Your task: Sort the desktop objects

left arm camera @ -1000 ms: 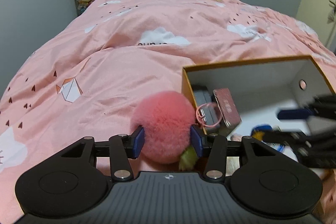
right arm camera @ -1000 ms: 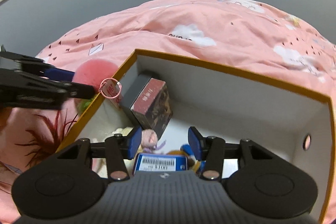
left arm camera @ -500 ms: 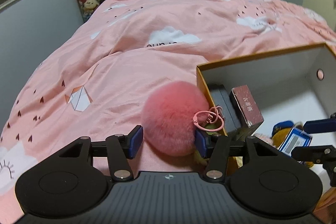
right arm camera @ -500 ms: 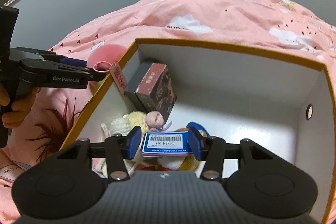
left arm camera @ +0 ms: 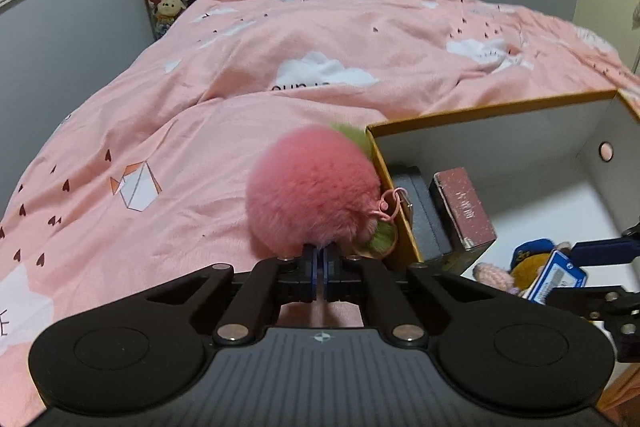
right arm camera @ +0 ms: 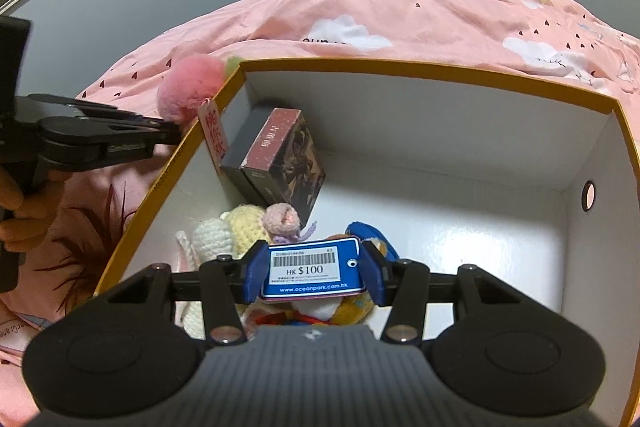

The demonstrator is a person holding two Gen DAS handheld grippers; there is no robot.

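my left claw (left arm camera: pixel 320 261) is pressed together, its blue pads meeting on the fur at the near underside of the pink pompom (left arm camera: pixel 314 191); whether they truly pinch a tuft i cannot tell, though the ball sits right against the tips. the pompom rests on the pink bed cover (left arm camera: pixel 248 75), touching the outside of the near left corner of the orange-rimmed box (left arm camera: pixel 492 111). a pink ring (left arm camera: pixel 388 207) and a bit of green fluff (left arm camera: pixel 380 239) hang at its right side, against the box wall. from the right wrist view a paper tag with red characters (right arm camera: pixel 214 133) droops over that same rim.

my right claw (right arm camera: pixel 314 273) is part spread inside the box, its pads on the two short ends of a blue price card (right arm camera: pixel 312 269), pinching it. just below and beyond the card lie knitted toys (right arm camera: pixel 240 227) on the white box floor, and farther left a dark red carton (right arm camera: pixel 286 155) leans against a grey case (right arm camera: pixel 244 143) at the left wall. a hand (right arm camera: pixel 16 203) grips the left tool's handle outside the box.
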